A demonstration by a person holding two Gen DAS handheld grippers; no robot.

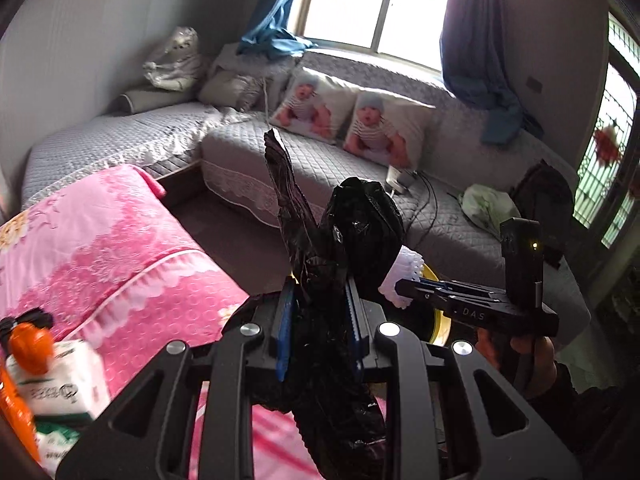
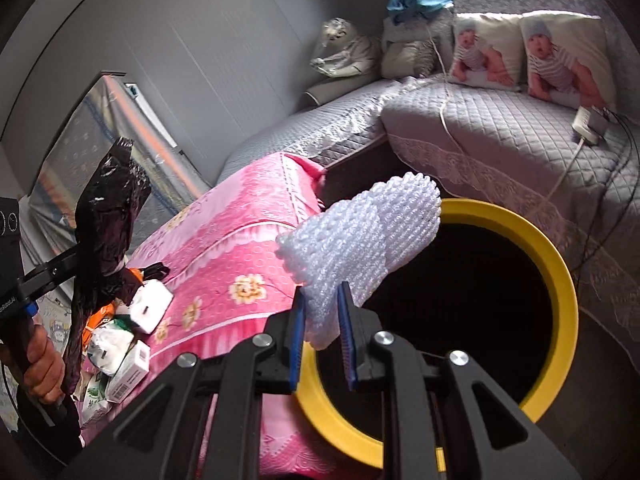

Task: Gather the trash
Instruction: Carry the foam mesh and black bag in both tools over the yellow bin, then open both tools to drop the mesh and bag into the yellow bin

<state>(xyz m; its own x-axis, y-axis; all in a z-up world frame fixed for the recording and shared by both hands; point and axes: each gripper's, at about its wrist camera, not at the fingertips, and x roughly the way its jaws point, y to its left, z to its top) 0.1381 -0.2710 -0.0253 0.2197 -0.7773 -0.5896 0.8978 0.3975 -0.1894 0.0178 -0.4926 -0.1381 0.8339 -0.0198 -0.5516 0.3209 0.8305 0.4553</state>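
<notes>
I've got left gripper point(image 1: 318, 304) clamped on black plastic bag point(image 1: 320, 248), right gripper point(image 2: 322, 322) pinching white foam net point(image 2: 360, 236) over yellow-rimmed bin point(image 2: 560, 280).

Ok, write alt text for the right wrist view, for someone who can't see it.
The right gripper is shut on a white foam net sleeve held over the open yellow-rimmed bin. At left, the left gripper clamps a crumpled black plastic bag above small cartons on a pink blanket.
</notes>
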